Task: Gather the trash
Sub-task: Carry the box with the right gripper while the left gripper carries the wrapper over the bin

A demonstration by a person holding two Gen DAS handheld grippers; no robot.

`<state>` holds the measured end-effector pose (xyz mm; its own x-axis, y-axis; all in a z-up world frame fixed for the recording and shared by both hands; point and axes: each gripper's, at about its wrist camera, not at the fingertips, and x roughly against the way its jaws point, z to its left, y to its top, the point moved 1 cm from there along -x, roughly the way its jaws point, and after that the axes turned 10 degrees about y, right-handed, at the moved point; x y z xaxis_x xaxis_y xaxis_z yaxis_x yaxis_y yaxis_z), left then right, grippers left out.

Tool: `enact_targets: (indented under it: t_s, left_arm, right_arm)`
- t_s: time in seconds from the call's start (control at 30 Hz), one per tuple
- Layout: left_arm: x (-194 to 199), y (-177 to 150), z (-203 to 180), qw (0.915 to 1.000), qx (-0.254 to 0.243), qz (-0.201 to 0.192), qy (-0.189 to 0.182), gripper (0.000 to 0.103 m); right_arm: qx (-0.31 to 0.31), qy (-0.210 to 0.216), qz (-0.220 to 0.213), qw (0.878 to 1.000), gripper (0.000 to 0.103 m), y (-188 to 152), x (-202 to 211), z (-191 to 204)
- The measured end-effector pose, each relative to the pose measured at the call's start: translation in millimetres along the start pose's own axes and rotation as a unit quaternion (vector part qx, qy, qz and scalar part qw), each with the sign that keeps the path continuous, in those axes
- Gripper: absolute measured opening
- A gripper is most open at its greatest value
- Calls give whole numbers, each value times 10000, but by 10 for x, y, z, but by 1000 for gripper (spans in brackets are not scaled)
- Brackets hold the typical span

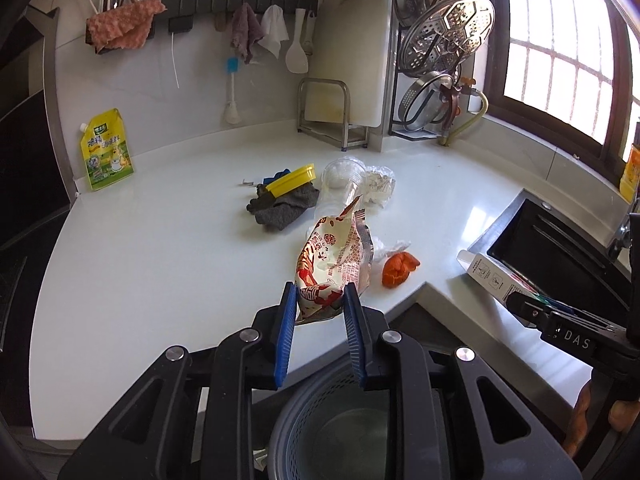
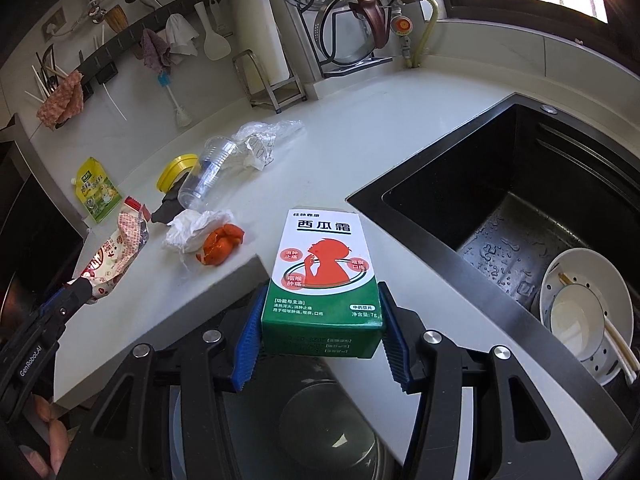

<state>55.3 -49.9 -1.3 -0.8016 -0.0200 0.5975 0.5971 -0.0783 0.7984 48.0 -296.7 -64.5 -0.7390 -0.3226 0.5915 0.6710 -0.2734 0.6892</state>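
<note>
One red-and-white snack wrapper is held at its lower end between the nearly closed blue pads of the left gripper, above the front edge of the white countertop. One white, red and green medicine box, printed "西瓜霜" and "净含量: 7g", is clamped across its width by the half-open right gripper, just off the counter's edge near the black sink. A grey mesh-walled bin is seen directly below both grippers.

Left on the countertop are one piece of orange peel touching one crumpled white tissue, one clear plastic cup lying on its side, one crumpled plastic-and-paper wrapper, one yellow lid on a dark grey cloth, and one yellow-green spouted pouch leaning on the wall.

The corner is bounded by a barred window. One white cutting board and a rack of steel steamer trays stand behind. Stacked white bowls with chopsticks are held in the sink. "DAS" and "GenRobot.AI" are read on the gripper bodies.
</note>
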Motion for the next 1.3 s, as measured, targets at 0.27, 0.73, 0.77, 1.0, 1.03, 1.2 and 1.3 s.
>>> enact_targets:
  t_s: [0.27, 0.73, 0.77, 1.0, 1.03, 1.2, 1.3]
  left_arm:
    - [327, -461, 31, 9996, -159, 208, -121, 24]
    - [571, -963, 2, 9982, -321, 474, -174, 24]
    - [572, -984, -2, 9981, -328, 495, -179, 24]
    - [552, -1136, -37, 9967, -379, 678, -217, 24]
    - [543, -1157, -40, 9965, -388, 713, -218, 24]
    - [496, -1245, -50, 9952, -406, 858, -230, 24]
    - [466, -1259, -68, 9948, -421, 902, -232, 24]
  right_arm:
    - [11, 156, 7, 9999, 51, -440, 326, 218]
    - [97, 257, 229, 9994, 51, -1036, 534, 409]
    - [100, 258, 250, 9993, 51, -1071, 539, 412]
    - [89, 184, 469, 9987, 51, -1296, 480, 410]
    - [77, 186, 500, 9985, 51, -1320, 475, 404]
    - [91, 172, 579, 9981, 51, -1410, 463, 398]
    - [87, 157, 631, 9978, 51, -1448, 444, 391]
